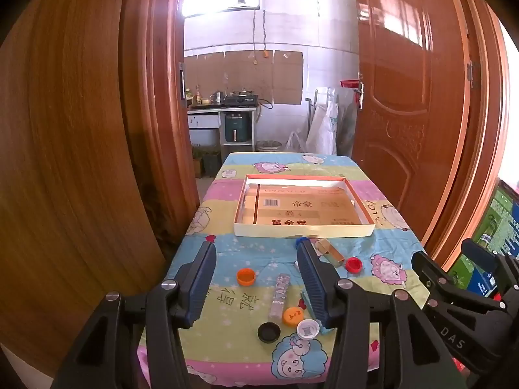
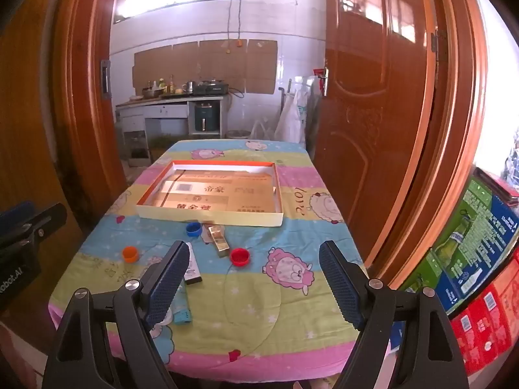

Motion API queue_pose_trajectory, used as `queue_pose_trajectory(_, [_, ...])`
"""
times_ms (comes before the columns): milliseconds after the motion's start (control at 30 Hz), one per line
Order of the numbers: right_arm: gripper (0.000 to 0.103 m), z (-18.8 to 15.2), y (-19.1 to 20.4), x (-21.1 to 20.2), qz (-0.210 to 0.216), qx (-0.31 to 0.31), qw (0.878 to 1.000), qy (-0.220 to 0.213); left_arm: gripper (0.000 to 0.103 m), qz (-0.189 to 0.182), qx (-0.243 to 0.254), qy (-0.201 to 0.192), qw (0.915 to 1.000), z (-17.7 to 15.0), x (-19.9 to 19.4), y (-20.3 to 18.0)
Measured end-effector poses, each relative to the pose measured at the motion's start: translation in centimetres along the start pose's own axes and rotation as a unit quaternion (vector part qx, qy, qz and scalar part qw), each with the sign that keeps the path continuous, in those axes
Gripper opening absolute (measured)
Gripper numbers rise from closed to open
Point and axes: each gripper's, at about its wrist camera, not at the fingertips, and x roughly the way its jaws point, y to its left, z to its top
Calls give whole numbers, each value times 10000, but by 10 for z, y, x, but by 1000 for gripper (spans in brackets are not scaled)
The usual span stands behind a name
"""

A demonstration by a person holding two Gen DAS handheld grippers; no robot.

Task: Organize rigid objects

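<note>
A shallow white box lid lined with cardboard lies at the middle of the table, also in the right wrist view. Loose items lie in front of it: an orange cap, a clear tube, an orange lid, a black cap, a white cap, a gold box, a red cap, a blue cap. My left gripper is open and empty above them. My right gripper is open and empty.
The table wears a pastel sheep-print cloth. Wooden doors flank it on both sides. Printed cartons are stacked at the right. A kitchen counter stands beyond the far edge.
</note>
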Motion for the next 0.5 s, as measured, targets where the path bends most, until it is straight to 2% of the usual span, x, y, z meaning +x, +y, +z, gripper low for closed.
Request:
queue_pose_trajectory(167, [83,0,-1,0,14,12,10000,-2,53,-107,-108,130,9998,3,5,4])
queue_pose_trajectory(500, [83,0,0,1,41,33,10000,23,53,-33,15,137,9999,0,8,0])
